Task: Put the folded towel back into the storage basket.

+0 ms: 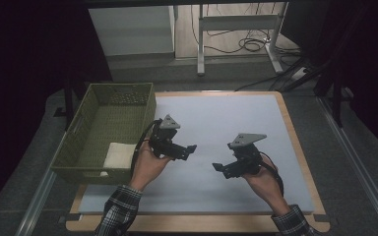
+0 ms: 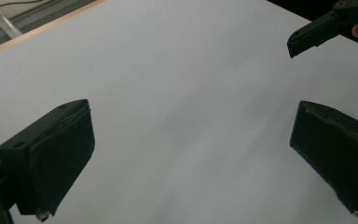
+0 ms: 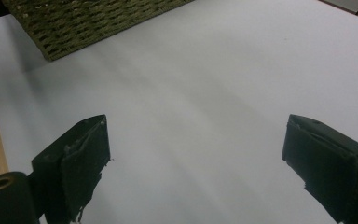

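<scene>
Jaws of both the left hand-held gripper and right hand-held gripper stand spread, pointing inward.

The high view looked forward and down from above the person's side, taking in the whole counter from a distance. The left gripper view rode close above the white mat, facing across it toward the right tool. The right gripper view sat equally low, facing the woven basket. All three views shared the white mat; the high and right gripper views shared the basket.
</scene>
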Motion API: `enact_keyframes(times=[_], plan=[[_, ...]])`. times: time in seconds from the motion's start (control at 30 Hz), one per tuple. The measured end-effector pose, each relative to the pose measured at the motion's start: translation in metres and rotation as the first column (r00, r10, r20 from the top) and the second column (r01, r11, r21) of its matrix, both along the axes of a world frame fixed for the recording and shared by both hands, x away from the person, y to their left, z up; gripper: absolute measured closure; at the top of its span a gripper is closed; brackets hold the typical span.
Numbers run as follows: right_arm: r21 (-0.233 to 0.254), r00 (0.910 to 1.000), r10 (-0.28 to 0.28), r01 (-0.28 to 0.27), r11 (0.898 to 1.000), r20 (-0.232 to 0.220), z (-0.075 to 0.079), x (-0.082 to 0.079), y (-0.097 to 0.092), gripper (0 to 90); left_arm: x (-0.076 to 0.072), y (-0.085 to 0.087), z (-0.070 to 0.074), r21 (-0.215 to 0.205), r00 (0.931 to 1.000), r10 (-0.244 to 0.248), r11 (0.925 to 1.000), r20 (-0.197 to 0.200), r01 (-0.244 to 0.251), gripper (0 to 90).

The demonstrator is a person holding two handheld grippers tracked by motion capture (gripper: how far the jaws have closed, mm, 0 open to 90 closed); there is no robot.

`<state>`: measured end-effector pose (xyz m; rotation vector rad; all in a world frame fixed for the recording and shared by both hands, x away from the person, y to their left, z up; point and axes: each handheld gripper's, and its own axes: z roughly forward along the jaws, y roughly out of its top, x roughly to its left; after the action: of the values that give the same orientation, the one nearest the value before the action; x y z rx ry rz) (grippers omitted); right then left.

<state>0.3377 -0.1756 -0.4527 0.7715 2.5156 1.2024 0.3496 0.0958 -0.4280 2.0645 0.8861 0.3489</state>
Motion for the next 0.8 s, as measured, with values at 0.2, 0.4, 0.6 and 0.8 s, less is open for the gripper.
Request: enact_keyframes(times=[0.2, 0.4, 0.6, 0.8], plan=[[-0.009, 0.9999, -0.010, 0.010, 1.000, -0.005, -0.002, -0.001, -0.012, 6.8, -0.002, -0.011, -0.007, -0.005, 0.9998, -0.021, 0.9998, -0.004, 0.021, 0.2], [-0.019, 0.9994, -0.033, 0.033, 0.999, -0.004, -0.005, -0.004, -0.031, 5.5, -0.009, -0.023, -0.020, 0.003, 0.9988, -0.048, 0.9988, 0.000, 0.048, 0.1], [-0.028, 0.9988, -0.049, 0.049, 0.998, 0.002, -0.008, -0.009, -0.045, 4.0, -0.015, -0.025, -0.029, -0.005, 0.9984, -0.057, 0.9984, -0.005, 0.057, 0.2], [-0.031, 0.9979, -0.065, 0.065, 0.997, 0.003, -0.011, -0.014, -0.058, 3.7, -0.026, -0.026, -0.041, 0.009, 0.9982, -0.060, 0.9981, -0.005, 0.060, 0.2]])
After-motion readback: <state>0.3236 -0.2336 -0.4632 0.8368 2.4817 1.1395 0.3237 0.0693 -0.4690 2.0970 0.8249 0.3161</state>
